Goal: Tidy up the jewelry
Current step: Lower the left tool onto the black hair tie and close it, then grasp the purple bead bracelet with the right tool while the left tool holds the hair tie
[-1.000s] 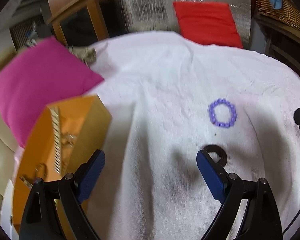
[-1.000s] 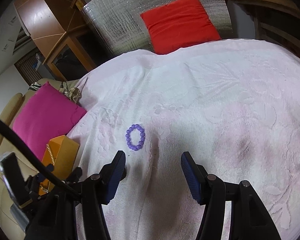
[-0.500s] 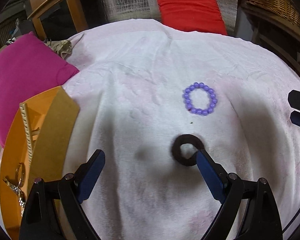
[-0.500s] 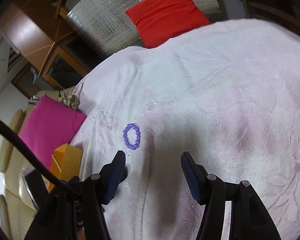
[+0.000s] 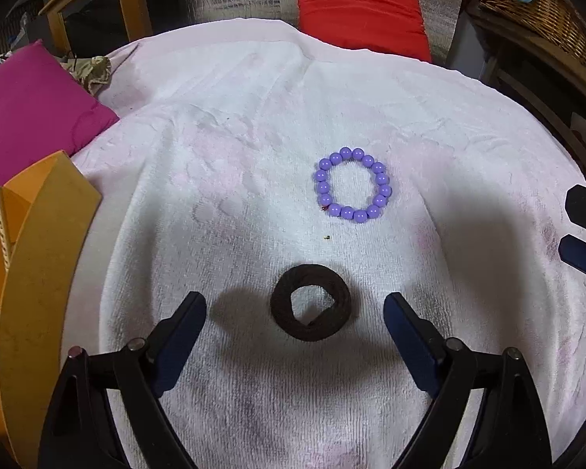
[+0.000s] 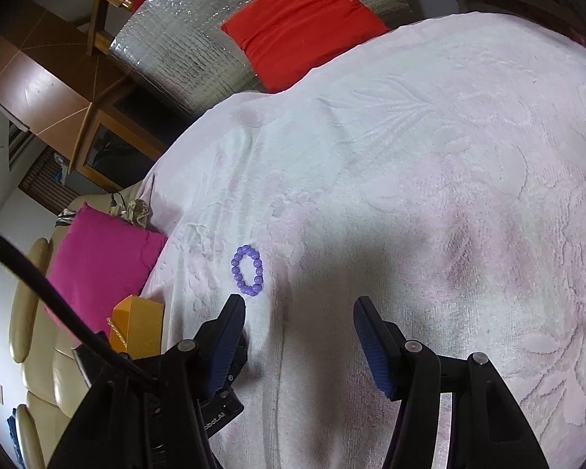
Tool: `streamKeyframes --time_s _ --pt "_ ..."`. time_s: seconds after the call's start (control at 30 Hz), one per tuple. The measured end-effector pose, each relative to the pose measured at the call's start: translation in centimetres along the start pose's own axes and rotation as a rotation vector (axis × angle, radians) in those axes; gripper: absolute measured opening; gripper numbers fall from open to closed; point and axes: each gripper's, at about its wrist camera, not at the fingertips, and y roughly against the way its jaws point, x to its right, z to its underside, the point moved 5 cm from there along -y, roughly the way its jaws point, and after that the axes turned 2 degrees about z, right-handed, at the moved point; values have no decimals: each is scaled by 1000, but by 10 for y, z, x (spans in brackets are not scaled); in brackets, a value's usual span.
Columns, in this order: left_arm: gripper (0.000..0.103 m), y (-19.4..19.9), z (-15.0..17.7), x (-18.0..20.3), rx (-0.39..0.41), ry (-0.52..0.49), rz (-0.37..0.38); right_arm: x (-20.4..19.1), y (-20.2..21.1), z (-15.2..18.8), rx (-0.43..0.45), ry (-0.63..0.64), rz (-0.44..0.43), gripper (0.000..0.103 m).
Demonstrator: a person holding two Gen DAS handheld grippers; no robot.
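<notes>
Left wrist view: left gripper [image 5: 295,308] released, blue pads spread wide at the bottom of the frame, nothing between them gripped. Dark brown hair tie [image 5: 311,308] lies flat on the white towel [image 5: 234,136] at lower centre, right in the gap between the two fingers, touching neither. Purple bead bracelet [image 5: 352,184] lies flat above it and slightly right, centre frame, apart from the tie and beyond the fingertips. Orange jewelry box [image 5: 39,273] at the left edge, open, a gold chain along its inner rim; it sits well left of the left finger. Magenta cushion [image 5: 31,97] upper left, red cushion [image 5: 359,8] top centre, wicker basket [image 5: 535,4] upper right. Blue-padded tip of the other gripper pokes in at the right edge.

Right wrist view: right gripper [image 6: 299,312] released too, fingers apart over bare towel [image 6: 429,156], holding nothing. Purple bead bracelet [image 6: 247,271] sits just above the tip of the finger on the frame's left, outside the gap. Orange jewelry box [image 6: 138,324] lower left, partly hidden behind the left gripper's body and a black cable [image 6: 39,293]. Magenta cushion [image 6: 101,258] left, red cushion [image 6: 304,19] top centre against silver foil sheet [image 6: 183,51]. Hair tie hidden in this view.
</notes>
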Motion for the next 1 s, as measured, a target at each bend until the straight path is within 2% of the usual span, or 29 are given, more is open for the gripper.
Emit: streamKeyframes --time_s 0.03,0.07,0.13,0.2,0.23,0.3,0.53,0.67,0.73,0.83,1.0 --pt "75 -1 1 0 -5 -2 8 1 0 0 -1 -3 -2 62" --pt "61 -3 2 0 -11 -5 10 1 0 -1 -2 -5 -4 62" --pt "52 -2 2 1 -2 -27 -3 0 0 -1 -4 -4 -6 62" --pt "36 -1 3 3 4 -38 4 -1 -1 0 -4 2 -6 62" --pt "34 1 2 3 10 -39 10 -1 -1 0 -5 6 -6 62" --pt "21 4 2 1 15 -35 33 -4 -1 1 -1 18 -7 62" --pt "19 17 -2 -27 43 4 33 -22 -7 0 22 117 -39 60" --pt "19 23 0 -41 48 25 33 -45 -18 -5 60 240 -72 52" --pt "19 26 0 -46 54 31 30 -58 -31 -4 54 319 -85 43" --pt "19 30 0 -52 65 40 12 -65 -53 2 13 377 -46 36" --pt "19 34 -3 -60 82 55 -15 -73 -83 8 -21 419 -14 36"
